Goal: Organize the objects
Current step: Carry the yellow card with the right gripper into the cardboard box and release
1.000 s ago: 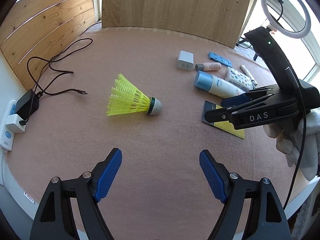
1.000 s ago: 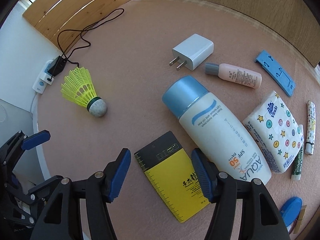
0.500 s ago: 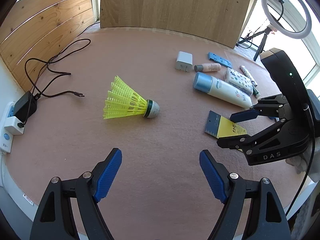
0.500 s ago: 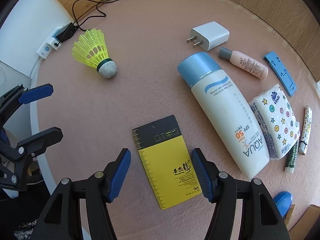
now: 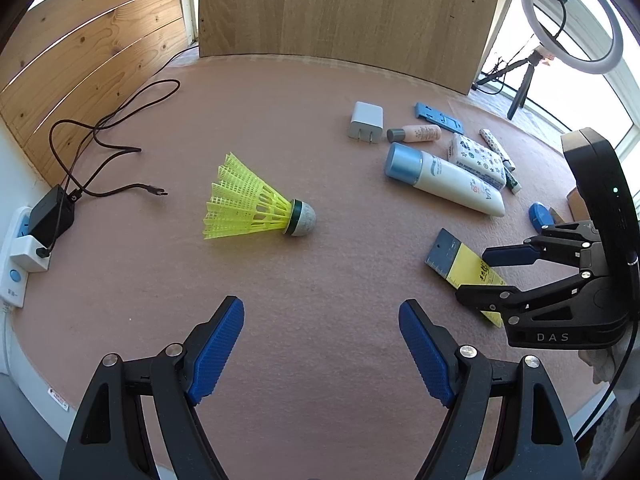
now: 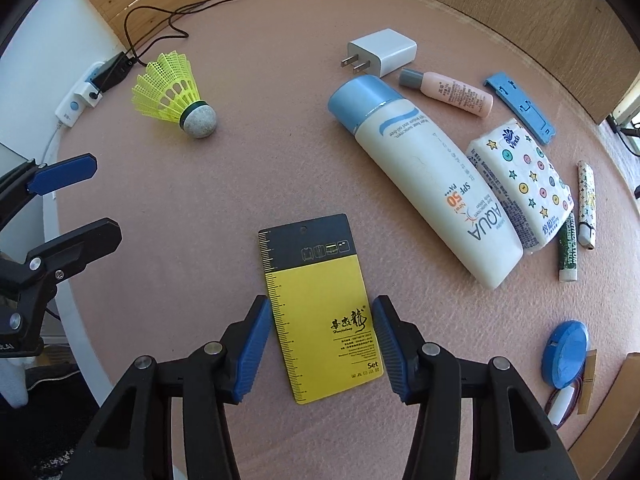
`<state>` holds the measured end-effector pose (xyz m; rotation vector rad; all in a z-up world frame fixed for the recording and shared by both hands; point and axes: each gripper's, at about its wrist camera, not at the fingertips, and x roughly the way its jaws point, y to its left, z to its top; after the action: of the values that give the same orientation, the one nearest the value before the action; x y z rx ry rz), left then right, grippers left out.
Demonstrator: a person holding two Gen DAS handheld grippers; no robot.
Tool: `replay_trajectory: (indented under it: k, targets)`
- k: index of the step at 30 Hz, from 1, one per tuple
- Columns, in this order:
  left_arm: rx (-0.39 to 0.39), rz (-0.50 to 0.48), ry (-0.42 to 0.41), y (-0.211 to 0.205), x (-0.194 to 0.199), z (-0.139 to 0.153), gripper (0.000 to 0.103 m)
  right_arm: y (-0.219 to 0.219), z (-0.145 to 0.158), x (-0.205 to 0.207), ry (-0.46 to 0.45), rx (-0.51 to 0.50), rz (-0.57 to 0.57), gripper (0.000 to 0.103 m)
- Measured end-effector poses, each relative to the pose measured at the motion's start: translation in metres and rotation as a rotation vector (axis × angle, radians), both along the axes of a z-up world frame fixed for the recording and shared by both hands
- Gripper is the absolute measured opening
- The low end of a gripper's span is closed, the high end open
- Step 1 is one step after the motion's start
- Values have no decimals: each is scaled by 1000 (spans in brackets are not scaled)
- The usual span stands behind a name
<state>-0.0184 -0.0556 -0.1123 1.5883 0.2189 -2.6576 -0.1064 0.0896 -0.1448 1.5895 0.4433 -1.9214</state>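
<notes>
Right gripper (image 6: 322, 338) around the yellow card (image 6: 318, 308)

Its blue pads sit on both sides of the card without squeezing it. The left gripper (image 5: 322, 350) is wide open, holding nothing, near the shuttlecock (image 5: 256, 204).

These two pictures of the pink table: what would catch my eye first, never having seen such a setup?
Probably the bright yellow plastic shuttlecock, lying on its side alone in the middle of the pink felt table. Next, the flat yellow-and-black ruler card, with the open right gripper straddling its long edges. To its right lies a row of toiletries, led by the big white sunscreen bottle with a blue cap.
</notes>
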Motion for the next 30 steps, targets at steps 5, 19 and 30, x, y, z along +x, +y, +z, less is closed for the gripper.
replay_trajectory:
  k: [5, 19, 30]
  targets:
    - [0, -19, 5, 9, -3, 2, 83, 39, 17, 10, 21, -85, -172, 48]
    - [7, -153, 31, 69, -31, 10, 83, 191, 88, 57, 223, -136, -638, 48]
    - [-3, -220, 31, 101, -40, 11, 83, 293, 98, 67, 307, -44, -890, 48]
